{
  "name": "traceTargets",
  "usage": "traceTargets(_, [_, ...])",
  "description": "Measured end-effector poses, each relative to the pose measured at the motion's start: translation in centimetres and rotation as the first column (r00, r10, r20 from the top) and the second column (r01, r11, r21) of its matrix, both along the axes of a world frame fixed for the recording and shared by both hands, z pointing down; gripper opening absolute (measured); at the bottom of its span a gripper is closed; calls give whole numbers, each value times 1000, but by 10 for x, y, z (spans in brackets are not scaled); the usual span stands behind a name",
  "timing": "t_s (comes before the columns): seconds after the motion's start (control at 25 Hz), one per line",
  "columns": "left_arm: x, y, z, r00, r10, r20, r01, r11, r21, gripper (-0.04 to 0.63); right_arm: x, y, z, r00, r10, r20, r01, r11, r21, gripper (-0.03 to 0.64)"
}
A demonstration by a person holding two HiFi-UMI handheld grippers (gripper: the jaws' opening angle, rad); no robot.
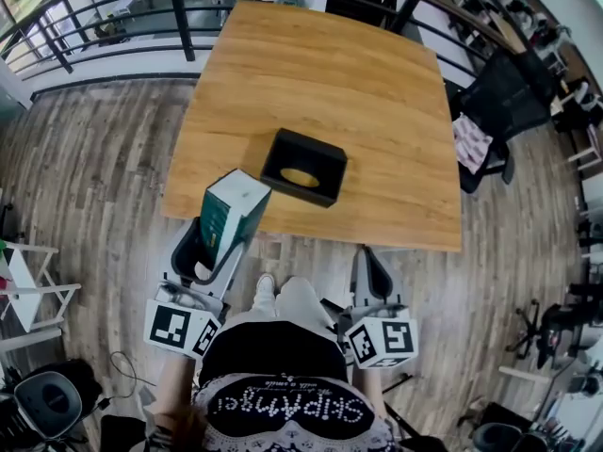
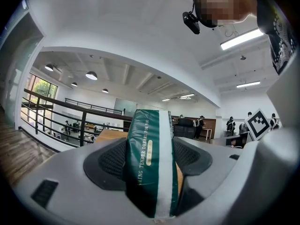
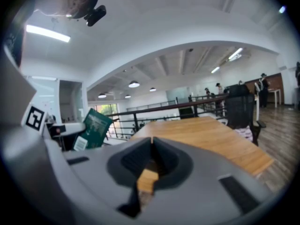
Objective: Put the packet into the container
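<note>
A green and white packet (image 1: 231,217) stands up out of my left gripper (image 1: 209,252), which is shut on it just off the table's near left edge. In the left gripper view the packet (image 2: 152,161) fills the gap between the black pads. The black open container (image 1: 303,167) sits on the wooden table (image 1: 377,92) near its front edge, to the right of the packet and apart from it. My right gripper (image 1: 372,276) hangs below the table's front edge, shut with nothing in it; in its own view the jaws (image 3: 151,161) meet, and the packet (image 3: 95,127) shows at left.
A black railing (image 1: 113,26) runs behind and left of the table. A black chair (image 1: 504,102) with a patterned cloth stands at the table's right side. White racks (image 1: 28,290) and a stool (image 1: 47,403) stand on the wood floor at left.
</note>
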State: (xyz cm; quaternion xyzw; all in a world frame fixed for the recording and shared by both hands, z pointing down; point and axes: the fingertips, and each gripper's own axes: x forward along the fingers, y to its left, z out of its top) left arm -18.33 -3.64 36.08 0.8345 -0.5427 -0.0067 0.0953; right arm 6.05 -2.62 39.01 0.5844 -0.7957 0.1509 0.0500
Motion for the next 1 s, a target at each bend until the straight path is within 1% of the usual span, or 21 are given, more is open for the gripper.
traceTargets(0.16, [1,-14,5,1000,11,-5,-11,1000,-15,339,-1,-13,3,1000,4,-4,-4,1000,-9,35])
traceTargets(0.36, [9,-34,3,1000,9,-9,-9,1000,-20,339,1,-32,5,1000,-14,-5,14,999,-31,35])
traceTargets(0.64, [22,-72,-7,1000,-14,-20,14,1000,2,337,0,-79,-1,997,-75,1,75,997,-12,35])
traceTargets(1.0, [34,-123,-12,999,-54,-5,54,998,30,337,14,-140,2,994,-104,17,104,995,3,35])
